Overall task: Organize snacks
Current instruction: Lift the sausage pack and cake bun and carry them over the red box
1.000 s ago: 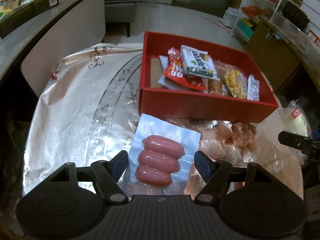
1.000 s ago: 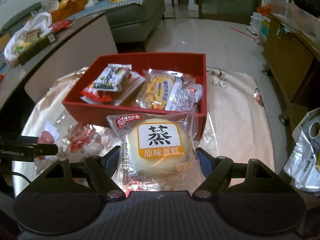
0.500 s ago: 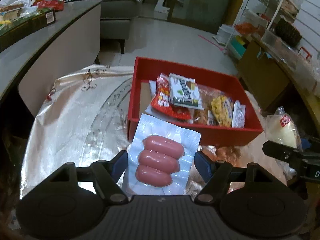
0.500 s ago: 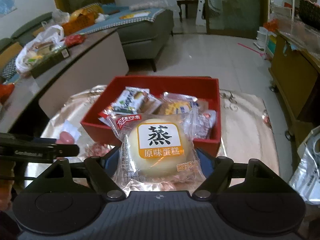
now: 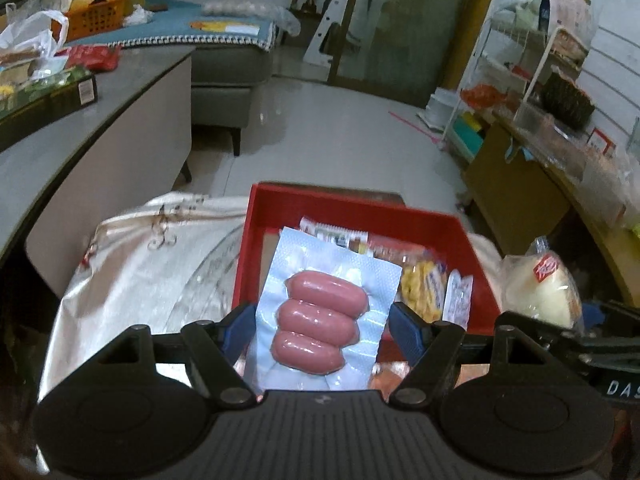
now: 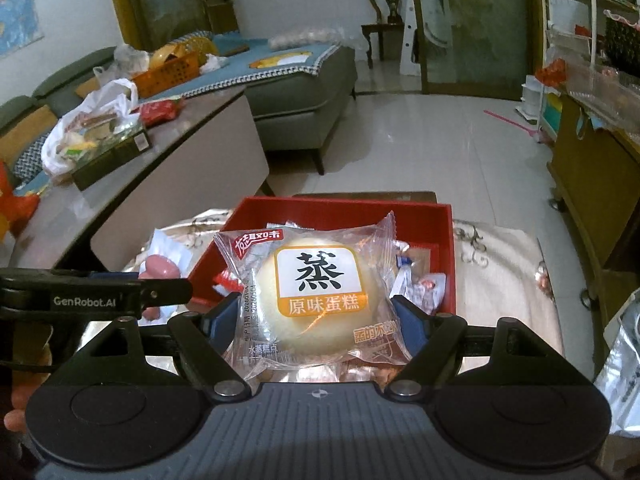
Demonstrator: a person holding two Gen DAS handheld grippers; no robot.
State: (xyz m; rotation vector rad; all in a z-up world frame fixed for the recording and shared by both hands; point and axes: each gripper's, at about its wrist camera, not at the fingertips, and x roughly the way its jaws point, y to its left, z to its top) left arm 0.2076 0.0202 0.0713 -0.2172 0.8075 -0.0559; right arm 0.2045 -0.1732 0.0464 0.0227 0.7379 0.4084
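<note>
Left tool (image 5: 322, 322) grips the sausages (image 5: 320, 316), right tool (image 6: 316, 312) grips the cake (image 6: 316, 300); each is half-open on its pack, raised in front of the red box (image 6: 448, 248). Carrying step: next, reach over the near wall and release inside.

A grey sofa (image 6: 304, 92) with a blue cover stands beyond the tiled floor (image 6: 440, 148); an orange basket (image 6: 168, 72) sits on it, near a wooden chair (image 6: 386, 4).

Sausage pack (image 5: 324, 316) betw. left gripper (image 5: 322, 326) jaws, before snack box (image 5: 256, 248). Cake pkt (image 6: 316, 300) betw. right gripper (image 6: 316, 320) jaws, right of it. Box on cloth-covered table (image 5: 132, 280).
</note>
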